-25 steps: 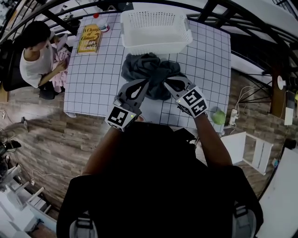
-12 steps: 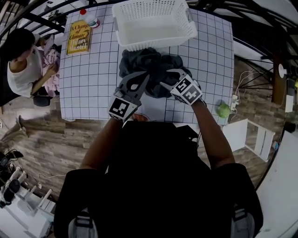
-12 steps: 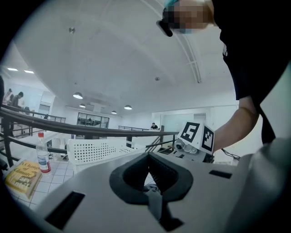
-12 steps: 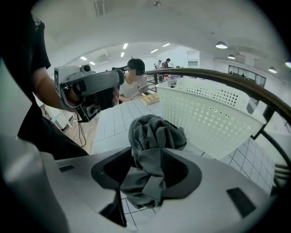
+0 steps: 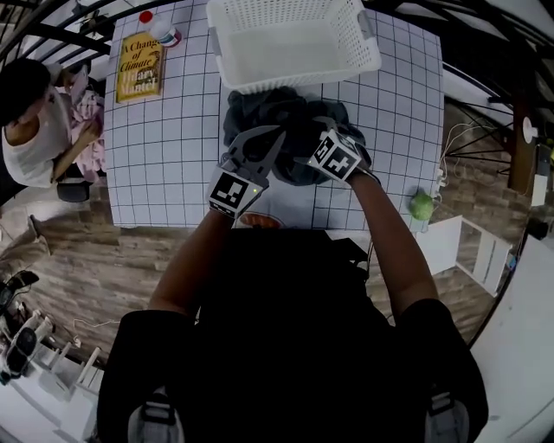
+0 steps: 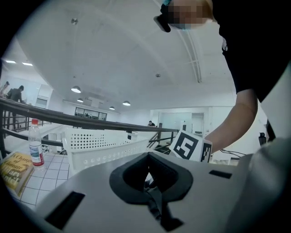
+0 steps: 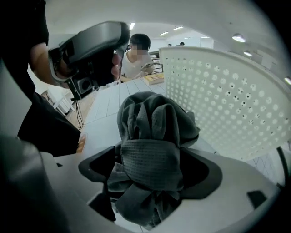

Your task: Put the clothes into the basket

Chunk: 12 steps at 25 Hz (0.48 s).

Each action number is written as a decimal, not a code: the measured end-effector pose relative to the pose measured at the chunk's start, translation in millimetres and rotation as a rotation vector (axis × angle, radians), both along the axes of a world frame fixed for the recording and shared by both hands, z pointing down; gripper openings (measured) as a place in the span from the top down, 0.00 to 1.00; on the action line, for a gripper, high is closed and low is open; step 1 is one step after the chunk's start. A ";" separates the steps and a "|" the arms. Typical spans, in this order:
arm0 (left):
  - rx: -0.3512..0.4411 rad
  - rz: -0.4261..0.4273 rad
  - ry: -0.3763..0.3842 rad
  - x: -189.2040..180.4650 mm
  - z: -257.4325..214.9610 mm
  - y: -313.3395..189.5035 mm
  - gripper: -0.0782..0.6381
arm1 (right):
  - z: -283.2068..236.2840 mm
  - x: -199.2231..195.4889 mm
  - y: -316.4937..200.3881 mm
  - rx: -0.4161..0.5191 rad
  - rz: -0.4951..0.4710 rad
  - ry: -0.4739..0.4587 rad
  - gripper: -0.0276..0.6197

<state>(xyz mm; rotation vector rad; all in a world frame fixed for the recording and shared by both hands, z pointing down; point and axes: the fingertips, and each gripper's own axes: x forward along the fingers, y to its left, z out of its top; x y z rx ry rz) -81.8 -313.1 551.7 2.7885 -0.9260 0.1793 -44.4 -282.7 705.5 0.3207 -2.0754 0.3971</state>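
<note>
A heap of dark grey clothes (image 5: 281, 121) lies on the grid-patterned table (image 5: 173, 147), just in front of the empty white basket (image 5: 294, 39). My right gripper (image 5: 310, 143) points steeply down into the heap. Its jaws have just been opening and now stand wide, with a bunched fold of the grey cloth (image 7: 154, 132) bulging between them. In the right gripper view the basket's perforated wall (image 7: 227, 100) stands close on the right. My left gripper (image 5: 275, 137) hovers at the heap's left edge with its jaws together and nothing held. From the left gripper (image 6: 148, 182) view the basket (image 6: 104, 148) is straight ahead.
A yellow book (image 5: 138, 67) and a red-capped bottle (image 5: 158, 26) sit at the table's far left corner. A person (image 5: 35, 130) sits beside the table's left edge. A black railing runs behind the table. A green object (image 5: 421, 206) and a white stand (image 5: 467, 260) are on the floor at right.
Both grippers have come down and forward onto the clothes heap. The right gripper has tipped downward and its jaws have opened around the cloth. The left stays shut.
</note>
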 end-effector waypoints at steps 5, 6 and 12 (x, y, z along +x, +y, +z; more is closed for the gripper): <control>-0.017 0.006 0.006 2.5 8.8 -9.4 0.89 | 33.0 -5.3 1.2 -0.034 -0.061 0.062 0.19; -0.020 0.006 0.008 2.8 10.0 -10.9 0.89 | 39.3 -6.2 1.1 -0.036 -0.071 0.076 0.18; -0.035 0.006 0.010 2.4 17.4 -16.4 0.89 | 76.0 -6.0 -4.4 -0.020 -0.117 0.171 0.17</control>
